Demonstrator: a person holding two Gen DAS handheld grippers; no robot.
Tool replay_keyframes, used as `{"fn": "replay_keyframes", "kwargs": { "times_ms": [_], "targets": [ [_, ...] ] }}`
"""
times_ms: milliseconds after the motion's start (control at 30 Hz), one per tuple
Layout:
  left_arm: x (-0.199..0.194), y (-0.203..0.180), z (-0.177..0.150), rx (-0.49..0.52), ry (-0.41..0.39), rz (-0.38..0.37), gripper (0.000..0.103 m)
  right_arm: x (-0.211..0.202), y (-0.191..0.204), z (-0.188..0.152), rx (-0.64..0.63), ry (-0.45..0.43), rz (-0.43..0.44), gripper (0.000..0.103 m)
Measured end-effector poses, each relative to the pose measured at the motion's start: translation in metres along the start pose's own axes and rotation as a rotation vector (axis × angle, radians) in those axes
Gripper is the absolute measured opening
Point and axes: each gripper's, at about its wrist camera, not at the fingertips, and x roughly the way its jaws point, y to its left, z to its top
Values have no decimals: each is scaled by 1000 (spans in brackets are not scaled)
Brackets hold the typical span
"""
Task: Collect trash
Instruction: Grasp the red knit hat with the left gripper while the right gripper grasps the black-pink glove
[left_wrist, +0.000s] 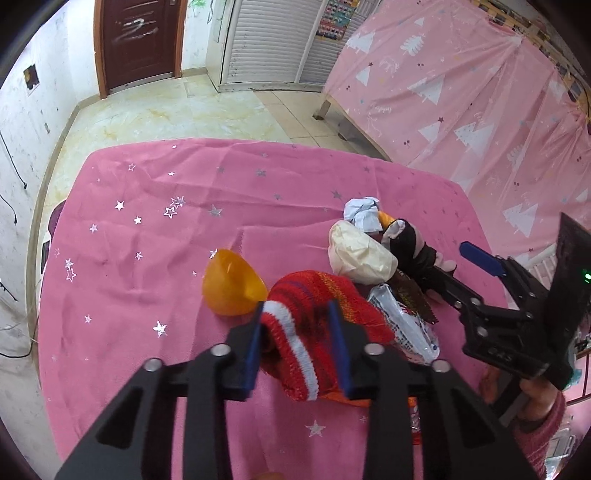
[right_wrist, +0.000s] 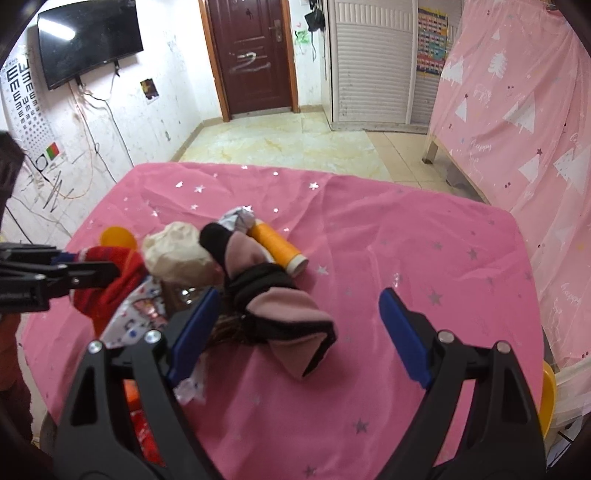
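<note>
Cup: an orange plastic cup (left_wrist: 232, 284) is seen at the left of the pile on the pink star-print tablecloth (left_wrist: 147, 229).
Left gripper (left_wrist: 297, 345): its blue pads are clamped on a red knitted sock (left_wrist: 321, 314).
Trash: a cream crumpled wad (right_wrist: 177, 254), white crumpled paper (left_wrist: 364, 212) and a printed wrapper (right_wrist: 136, 314) are heaped together beside the sock.
Black-and-pink sock (right_wrist: 280, 306): laid right of the wad, against an orange thread spool (right_wrist: 279, 251).
Right gripper (right_wrist: 297, 332): held wide apart around the black-and-pink sock, nothing gripped.

Knitted woolly red sock (left_wrist: 317, 325), matt pink tablecloth (left_wrist: 147, 229)
</note>
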Motion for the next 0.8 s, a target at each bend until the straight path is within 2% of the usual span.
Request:
{"fn": "replay_keyframes", "kwargs": {
  "times_ms": [67, 200, 267, 333, 467, 800],
  "targets": [
    [-3, 2, 0, -1, -11, -11, 16, 6, -1, 2, -1, 9, 0, 84],
    [-16, 1, 2, -6, -41, -35, 14, 16, -2, 4, 8, 39, 31, 84],
    [-25, -2, 2, 1, -65, -41, 15, 18, -1, 3, 6, 52, 44, 75],
    [-35, -6, 3, 9, -92, -42, 14, 17, -1, 2, 19, 55, 97, 55],
    [-47, -16, 2, 37, -124, -31, 14, 10, 1, 0, 9, 39, 67, 45],
    [-62, -33, -1, 79, -145, -7, 15, -23, -17, 1, 30, -29, 17, 44]
  ]
}}
